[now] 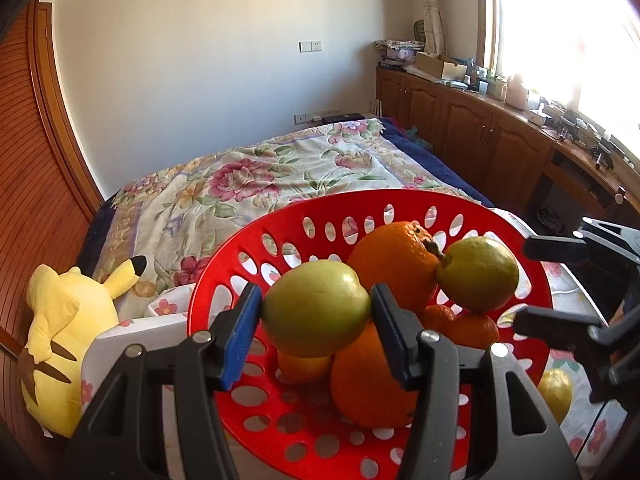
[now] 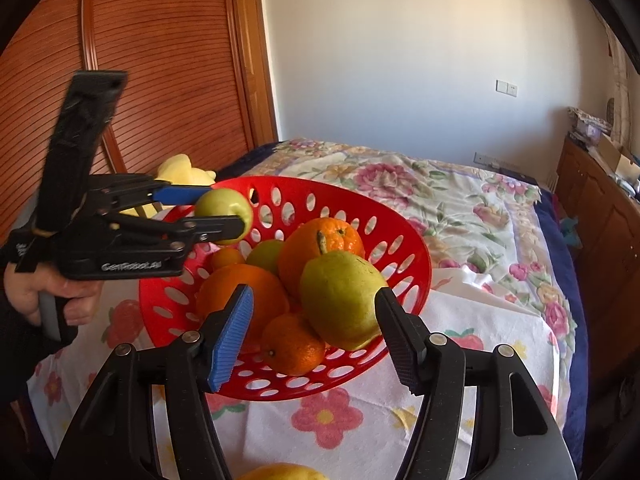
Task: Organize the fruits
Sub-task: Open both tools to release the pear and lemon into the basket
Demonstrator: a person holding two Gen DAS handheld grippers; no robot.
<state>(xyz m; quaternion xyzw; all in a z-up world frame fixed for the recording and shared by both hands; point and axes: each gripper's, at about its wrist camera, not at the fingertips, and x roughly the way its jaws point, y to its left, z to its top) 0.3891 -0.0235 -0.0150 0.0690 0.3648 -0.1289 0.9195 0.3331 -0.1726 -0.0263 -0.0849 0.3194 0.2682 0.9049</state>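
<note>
A red perforated basket [image 1: 360,200] [image 2: 320,184] stands on a flowered cloth and holds several oranges [image 1: 392,260] [image 2: 320,244]. My left gripper [image 1: 316,300] [image 2: 224,212] is shut on a green apple [image 1: 316,320] [image 2: 224,204], held over the basket's near-left rim. A yellow-green pear [image 1: 480,272] [image 2: 340,300] rests on the oranges. My right gripper [image 2: 316,294] [image 1: 520,284] straddles the pear. Its blue pad [image 2: 232,336] stands apart from the pear, and the black finger [image 2: 400,340] is close by its other side. A yellow fruit [image 1: 556,394] [image 2: 280,472] lies on the cloth outside the basket.
A yellow plush toy [image 1: 64,340] [image 2: 184,172] sits left of the basket beside a wooden wardrobe [image 2: 160,60]. A bed with a floral blanket [image 1: 280,176] lies behind. Wooden cabinets [image 1: 460,124] line the window wall. A person's hand [image 2: 48,292] grips the left tool.
</note>
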